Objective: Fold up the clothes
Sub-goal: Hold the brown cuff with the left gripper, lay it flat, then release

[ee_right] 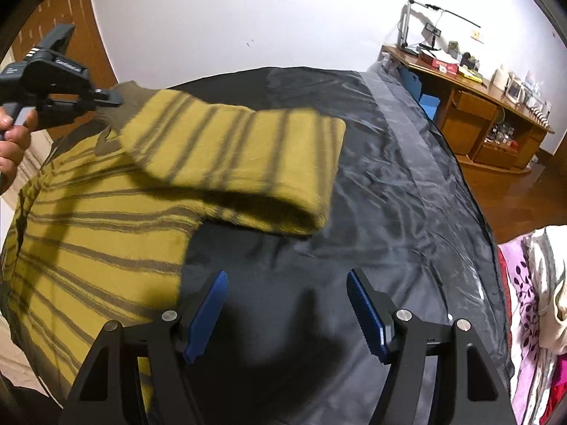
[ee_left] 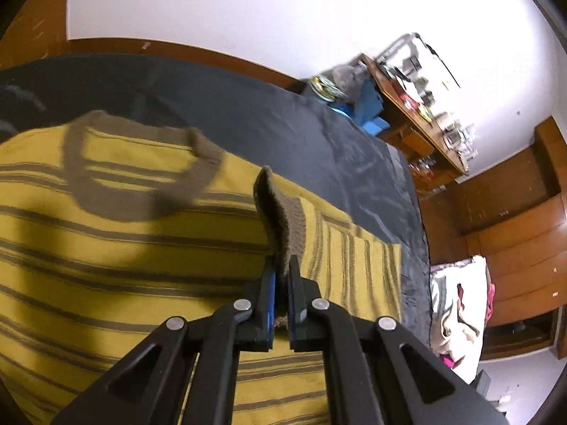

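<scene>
A mustard-yellow sweater [ee_left: 106, 241] with brown stripes lies on a dark sheet [ee_left: 283, 120]. My left gripper [ee_left: 281, 265] is shut on the brown ribbed cuff [ee_left: 280, 219] of one sleeve, held up above the sweater's body. From the right wrist view, that sleeve [ee_right: 241, 163] is lifted and folded back over itself, with the left gripper [ee_right: 115, 101] pinching the cuff [ee_right: 122, 113] at the upper left, a hand behind it. My right gripper [ee_right: 287, 304] hangs open over the bare dark sheet [ee_right: 372, 194], beside the sweater's body [ee_right: 92, 233], with nothing between its blue pads.
A wooden desk [ee_right: 496, 106] crowded with small items stands at the far right against a white wall. Blue boxes [ee_left: 368, 106] sit by the sheet's far edge. A heap of white and pink cloth [ee_right: 538, 301] lies to the right of the sheet.
</scene>
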`<state>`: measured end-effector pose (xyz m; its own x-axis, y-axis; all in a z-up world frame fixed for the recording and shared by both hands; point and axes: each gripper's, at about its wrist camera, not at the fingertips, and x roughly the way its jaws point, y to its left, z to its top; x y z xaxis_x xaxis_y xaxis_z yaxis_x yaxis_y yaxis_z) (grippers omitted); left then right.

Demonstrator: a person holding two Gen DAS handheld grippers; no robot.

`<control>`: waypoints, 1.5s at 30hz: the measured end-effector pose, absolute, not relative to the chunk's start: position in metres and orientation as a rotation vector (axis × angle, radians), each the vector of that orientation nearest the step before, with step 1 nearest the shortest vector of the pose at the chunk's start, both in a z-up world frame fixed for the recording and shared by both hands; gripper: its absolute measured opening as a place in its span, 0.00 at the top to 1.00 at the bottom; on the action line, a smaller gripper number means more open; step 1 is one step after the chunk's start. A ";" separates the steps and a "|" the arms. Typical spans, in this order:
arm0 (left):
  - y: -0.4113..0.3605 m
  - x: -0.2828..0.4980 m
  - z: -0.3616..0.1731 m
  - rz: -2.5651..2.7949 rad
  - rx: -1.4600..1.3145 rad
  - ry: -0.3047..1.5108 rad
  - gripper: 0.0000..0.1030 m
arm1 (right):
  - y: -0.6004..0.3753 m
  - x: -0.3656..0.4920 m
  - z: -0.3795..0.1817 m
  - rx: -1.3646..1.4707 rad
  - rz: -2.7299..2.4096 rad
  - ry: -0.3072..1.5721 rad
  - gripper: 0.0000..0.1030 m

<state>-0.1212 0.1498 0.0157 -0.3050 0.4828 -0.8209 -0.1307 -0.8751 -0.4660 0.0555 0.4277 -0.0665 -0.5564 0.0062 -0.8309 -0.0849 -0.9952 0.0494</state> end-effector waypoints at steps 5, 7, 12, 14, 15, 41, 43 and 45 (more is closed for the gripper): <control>0.096 -0.118 0.019 2.287 -1.565 -0.461 0.94 | 0.399 0.042 -0.062 -1.449 2.749 0.091 0.31; 0.073 -0.117 0.020 2.305 -1.567 -0.484 0.94 | 0.388 0.037 -0.061 -1.449 2.755 0.077 0.31; 0.028 -0.119 0.017 2.335 -1.582 -0.511 0.94 | 0.362 0.030 -0.059 -1.452 2.755 0.050 0.31; 0.014 -0.120 0.012 2.328 -1.599 -0.509 0.94 | 0.354 0.028 -0.059 -1.452 2.751 0.041 0.31; 0.010 -0.119 0.008 2.325 -1.605 -0.515 0.94 | 0.351 0.026 -0.059 -1.451 2.749 0.035 0.31; -0.068 -0.131 -0.050 2.394 -1.741 -0.450 0.94 | 0.316 -0.028 -0.038 -1.398 2.757 -0.047 0.31; -0.064 -0.133 -0.057 2.406 -1.754 -0.384 0.94 | 0.307 -0.039 -0.041 -1.428 2.782 -0.055 0.31; -0.062 -0.133 -0.062 2.416 -1.752 -0.356 0.94 | 0.297 -0.051 -0.051 -1.470 2.783 -0.078 0.31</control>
<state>-0.1333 -0.0623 -0.0624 -0.3144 0.2466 -0.9167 0.0281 -0.9628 -0.2687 -0.0514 0.2970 -0.0510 -0.5641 0.0173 -0.8256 0.0288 -0.9988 -0.0407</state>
